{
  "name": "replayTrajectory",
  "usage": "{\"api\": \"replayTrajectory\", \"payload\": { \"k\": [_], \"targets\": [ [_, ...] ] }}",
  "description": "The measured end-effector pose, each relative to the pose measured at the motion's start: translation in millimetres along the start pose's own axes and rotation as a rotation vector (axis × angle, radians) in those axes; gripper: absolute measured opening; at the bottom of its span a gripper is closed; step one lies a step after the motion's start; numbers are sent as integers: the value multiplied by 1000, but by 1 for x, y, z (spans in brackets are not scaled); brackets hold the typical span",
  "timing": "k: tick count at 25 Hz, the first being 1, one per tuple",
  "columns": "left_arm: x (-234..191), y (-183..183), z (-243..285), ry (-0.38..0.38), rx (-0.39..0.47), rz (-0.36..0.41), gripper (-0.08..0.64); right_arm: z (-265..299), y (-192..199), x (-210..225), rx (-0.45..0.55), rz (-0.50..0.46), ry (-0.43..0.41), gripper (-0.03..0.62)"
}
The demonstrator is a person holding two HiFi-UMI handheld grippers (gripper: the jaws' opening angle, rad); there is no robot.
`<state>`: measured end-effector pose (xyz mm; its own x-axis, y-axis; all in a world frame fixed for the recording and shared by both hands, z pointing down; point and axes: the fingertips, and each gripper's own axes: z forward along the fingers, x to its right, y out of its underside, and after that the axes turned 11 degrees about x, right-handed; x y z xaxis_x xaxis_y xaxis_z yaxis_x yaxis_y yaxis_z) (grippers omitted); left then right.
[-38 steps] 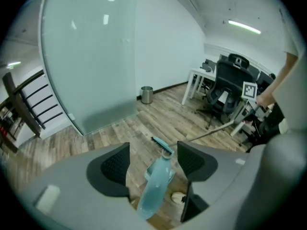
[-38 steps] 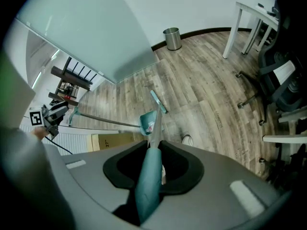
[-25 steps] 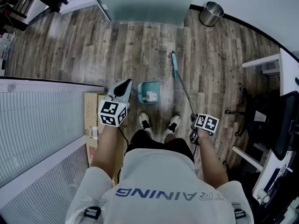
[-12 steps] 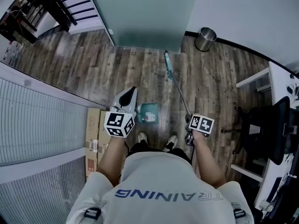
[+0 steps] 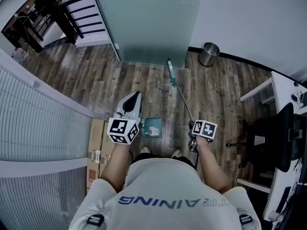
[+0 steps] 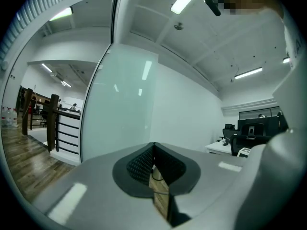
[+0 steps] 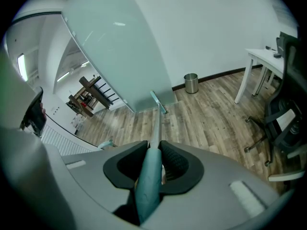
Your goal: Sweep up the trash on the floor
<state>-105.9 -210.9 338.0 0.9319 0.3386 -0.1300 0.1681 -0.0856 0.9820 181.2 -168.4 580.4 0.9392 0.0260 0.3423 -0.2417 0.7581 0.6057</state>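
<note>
Teal-handled broom (image 5: 181, 99), clamped in the right gripper (image 7: 154, 152), slants away toward the glass wall (image 5: 148, 23), head low; left gripper (image 6: 153, 150) closed.

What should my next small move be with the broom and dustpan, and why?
Probably start toward the metal bin by the wall. The teal dustpan by your feet already holds scraps, and the broom, clamped in the fingers of the right gripper, has no scraps visible near its head.

I read only one word, "TRAINING", printed upside down from here across the shirt (image 5: 172, 195) back.
</note>
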Motion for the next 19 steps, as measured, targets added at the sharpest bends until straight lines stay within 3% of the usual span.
{"api": "replayTrajectory", "payload": {
  "k": [19],
  "targets": [
    [8,-5,-7,1,3,-2,3,-10,3,6,12,-2,-12,107]
  ]
}}
